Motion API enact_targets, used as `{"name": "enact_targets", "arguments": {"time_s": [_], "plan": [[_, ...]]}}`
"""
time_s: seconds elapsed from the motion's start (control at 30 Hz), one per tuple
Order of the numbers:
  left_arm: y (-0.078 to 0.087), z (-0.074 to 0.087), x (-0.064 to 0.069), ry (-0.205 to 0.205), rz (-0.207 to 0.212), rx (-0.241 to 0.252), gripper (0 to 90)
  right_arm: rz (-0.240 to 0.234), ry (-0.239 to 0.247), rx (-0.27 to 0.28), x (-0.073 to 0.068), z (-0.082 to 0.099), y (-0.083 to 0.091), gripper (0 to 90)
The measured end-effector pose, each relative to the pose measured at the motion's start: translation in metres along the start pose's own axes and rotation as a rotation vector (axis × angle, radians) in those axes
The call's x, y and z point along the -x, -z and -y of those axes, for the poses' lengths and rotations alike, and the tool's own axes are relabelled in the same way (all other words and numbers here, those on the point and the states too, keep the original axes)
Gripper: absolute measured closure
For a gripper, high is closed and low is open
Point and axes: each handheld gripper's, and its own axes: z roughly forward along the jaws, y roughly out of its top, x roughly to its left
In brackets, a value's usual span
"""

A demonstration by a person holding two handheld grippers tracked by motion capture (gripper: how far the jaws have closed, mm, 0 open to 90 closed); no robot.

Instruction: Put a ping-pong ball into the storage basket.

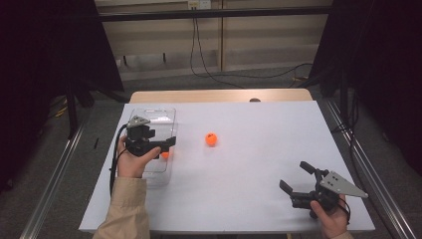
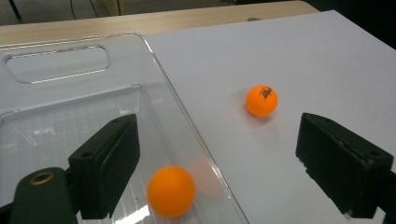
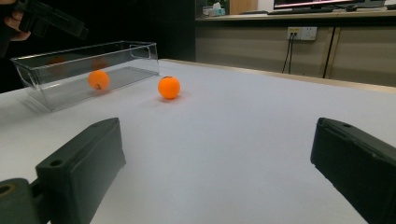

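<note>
A clear plastic bin stands on the left of the white table. One orange ball lies inside the bin near its right wall. A second orange ball rests on the table to the right of the bin. My left gripper hovers over the bin with its jaws open; in the left gripper view the ball in the bin lies below the gap, untouched by the pads. My right gripper is open and holds nothing near the table's front right corner, pointing toward the bin and the loose ball.
The table's wooden far edge shows beyond the white sheet. Metal rails run along both sides of the table. Cables lie on the floor behind it.
</note>
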Motion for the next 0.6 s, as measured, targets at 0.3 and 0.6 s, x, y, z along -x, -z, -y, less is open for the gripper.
{"name": "enact_targets", "arguments": {"time_s": [0.3, 0.6], "plan": [[-0.0033, -0.0006, 0.0051, -0.007, 0.012, -0.004, 13.0, -0.001, 0.002, 0.0, -0.0003, 0.0002, -0.0005, 2.1], [-0.007, -0.0011, 0.0101, -0.012, 0.021, -0.005, 12.7, -0.003, 0.006, -0.003, -0.0003, 0.0003, -0.0006, 2.1]]}}
